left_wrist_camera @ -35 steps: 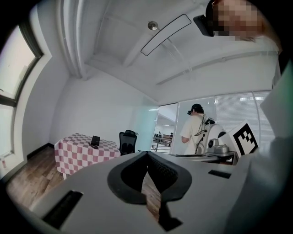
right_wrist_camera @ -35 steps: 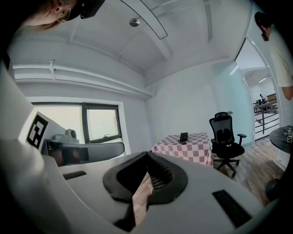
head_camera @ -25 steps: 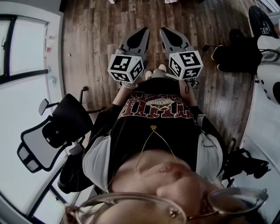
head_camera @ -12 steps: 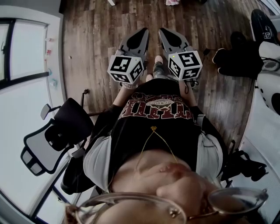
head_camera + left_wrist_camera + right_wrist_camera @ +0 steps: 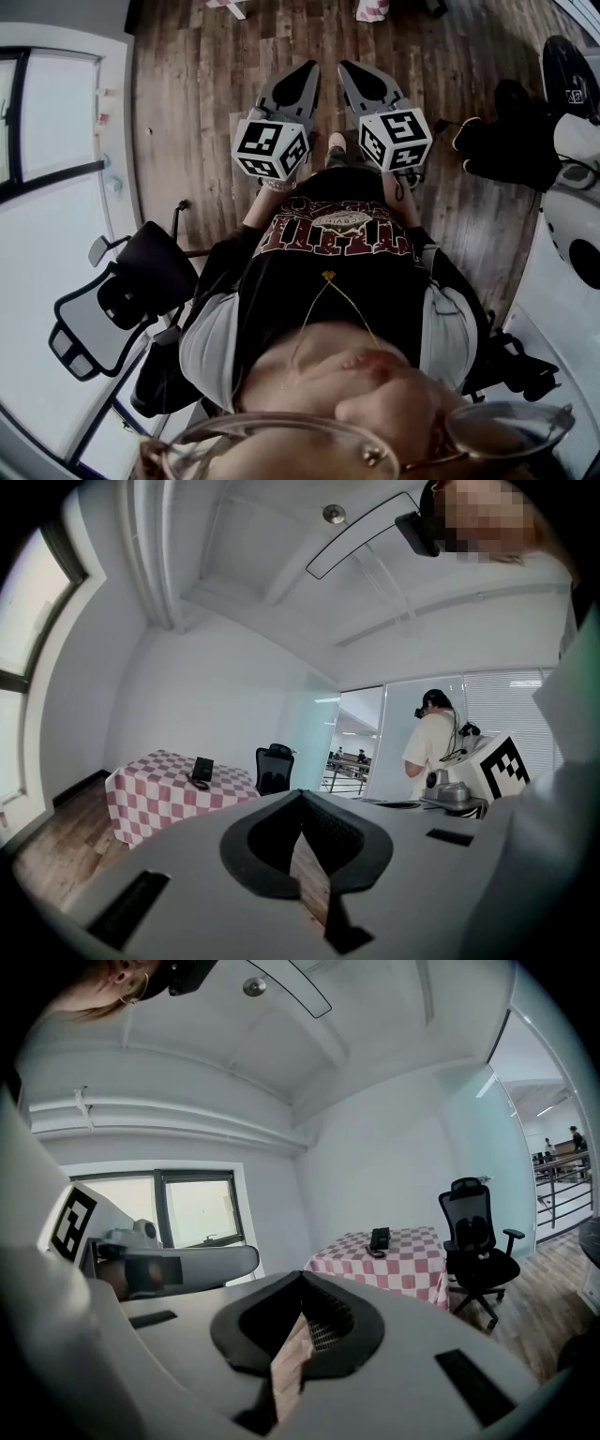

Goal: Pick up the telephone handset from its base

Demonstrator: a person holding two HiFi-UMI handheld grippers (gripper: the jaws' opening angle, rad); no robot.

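— Out in front of the chest, both tools are empty. The left gripper (image 5: 307,70) has its jaws pressed together on nothing, and the right gripper (image 5: 352,70) is the same. What does this stretch call for?

— Getting across the room, I'd judge, since nothing has been picked up yet. One pair of jaws should be spread before arrival, not at the last instant. The wood floor (image 5: 187,112) runs on toward the far corner. Out there a black office chair (image 5: 478,1241) stands just beside the checked table (image 5: 417,1269), so I'd approach on the table's side away from that chair.

— And the telephone?

— The telephone (image 5: 380,1238) sits on top of that table, well apart from both grippers. It's dark, with a loop of cord lying beside it. From this far off it's too small to tell handset from base, so choosing the grip spot has to wait. I'd expect a grasp across the handset's middle and a straight lift, so the cord doesn't drag the base along.

— How are the hands carried?

— Close before the torso, with the grippers side by side, near each other but not touching. The marker cubes face the wearer. The tips point forward, roughly level and dipped only slightly. Both gripper views have the table in sight. Another person (image 5: 433,747) stands off to the right in the left gripper view, well apart from the table.
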